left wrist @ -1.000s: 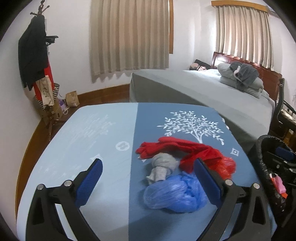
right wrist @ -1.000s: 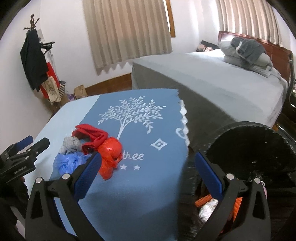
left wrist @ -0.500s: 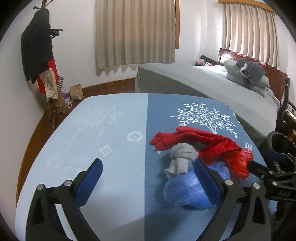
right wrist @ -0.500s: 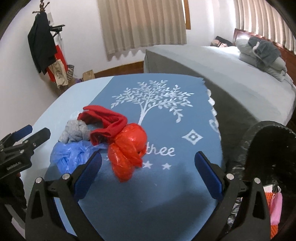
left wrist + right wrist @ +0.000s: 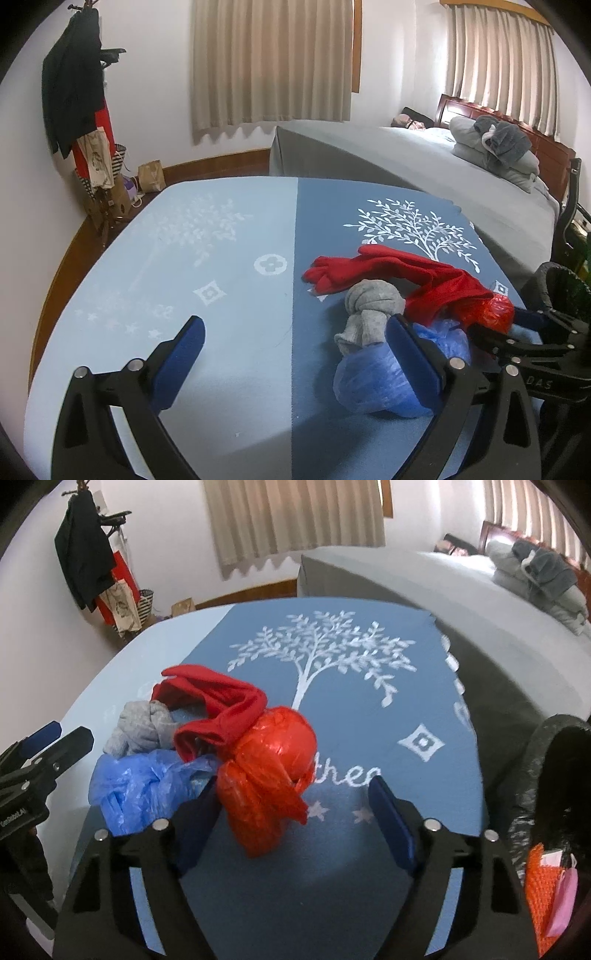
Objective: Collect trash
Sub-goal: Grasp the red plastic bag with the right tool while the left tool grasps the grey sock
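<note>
**Red bag now between the right jaws as they narrow**

Blue pads of the left gripper point(image 5: 295, 354) stand spread wide over the two-tone blue cloth point(image 5: 229, 258), with nothing between them. A second ago the pile lay ahead and between these jaws; now it sits to their right, and the right pad covers part of the blue plastic bag point(image 5: 373, 380). The grey knotted sock point(image 5: 369, 306) lies just beyond that pad, touching the blue bag, and the red glove point(image 5: 373, 269) stretches behind it.

The right gripper point(image 5: 295, 805) has come down close on the pile. A second ago it hung over the table edge and the black bin; now the red plastic bag point(image 5: 269, 771) sits between its jaws, close against the left pad, while the right pad stands clear of it. The jaws have just been closing but are parted and not yet pressing on the bag. The blue bag lies outside the left jaw, the sock and glove beyond it. The black bin point(image 5: 546, 775) is now at the far right, outside the right jaw, with orange and pink scraps in it.
</note>
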Demonstrator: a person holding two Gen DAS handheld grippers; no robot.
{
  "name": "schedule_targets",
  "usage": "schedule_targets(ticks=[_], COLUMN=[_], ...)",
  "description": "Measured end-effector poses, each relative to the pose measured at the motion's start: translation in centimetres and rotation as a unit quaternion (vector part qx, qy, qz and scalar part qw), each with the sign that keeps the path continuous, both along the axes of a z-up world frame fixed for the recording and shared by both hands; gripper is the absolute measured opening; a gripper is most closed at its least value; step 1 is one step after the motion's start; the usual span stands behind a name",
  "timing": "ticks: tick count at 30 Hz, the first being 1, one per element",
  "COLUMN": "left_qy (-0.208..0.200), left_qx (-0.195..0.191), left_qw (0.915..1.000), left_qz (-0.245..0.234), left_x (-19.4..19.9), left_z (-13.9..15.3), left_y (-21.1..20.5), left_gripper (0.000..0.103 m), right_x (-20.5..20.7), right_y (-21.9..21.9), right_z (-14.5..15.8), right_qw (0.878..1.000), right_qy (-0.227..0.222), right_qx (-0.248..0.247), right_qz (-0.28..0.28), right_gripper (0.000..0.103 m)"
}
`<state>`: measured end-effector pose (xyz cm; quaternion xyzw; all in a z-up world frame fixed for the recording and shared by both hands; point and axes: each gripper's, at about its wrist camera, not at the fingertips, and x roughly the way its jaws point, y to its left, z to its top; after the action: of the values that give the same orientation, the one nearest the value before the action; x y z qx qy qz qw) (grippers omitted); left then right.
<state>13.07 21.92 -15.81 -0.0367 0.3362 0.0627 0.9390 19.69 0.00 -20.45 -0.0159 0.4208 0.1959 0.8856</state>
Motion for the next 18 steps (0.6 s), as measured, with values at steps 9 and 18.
schedule_targets(ticks=[9, 18], left_qy=[0.0, 0.007], left_qx=[-0.003, -0.008], left_qw=[1.0, 0.9995], left_qz=[-0.009, -0.031], left_x=[0.5, 2.3], left_z=[0.1, -0.2], left_y=[-0.6, -2.2], left_gripper=[0.097, 0.09], right_x=[0.1, 0.4], right_y=[-0.4, -3.2], right_z=[-0.1, 0.2], right_qw=[1.0, 0.999], right_qy=[0.014, 0.009], right_qx=[0.018, 0.014], right_qz=[0.005, -0.036], right_gripper=[0.03, 0.03])
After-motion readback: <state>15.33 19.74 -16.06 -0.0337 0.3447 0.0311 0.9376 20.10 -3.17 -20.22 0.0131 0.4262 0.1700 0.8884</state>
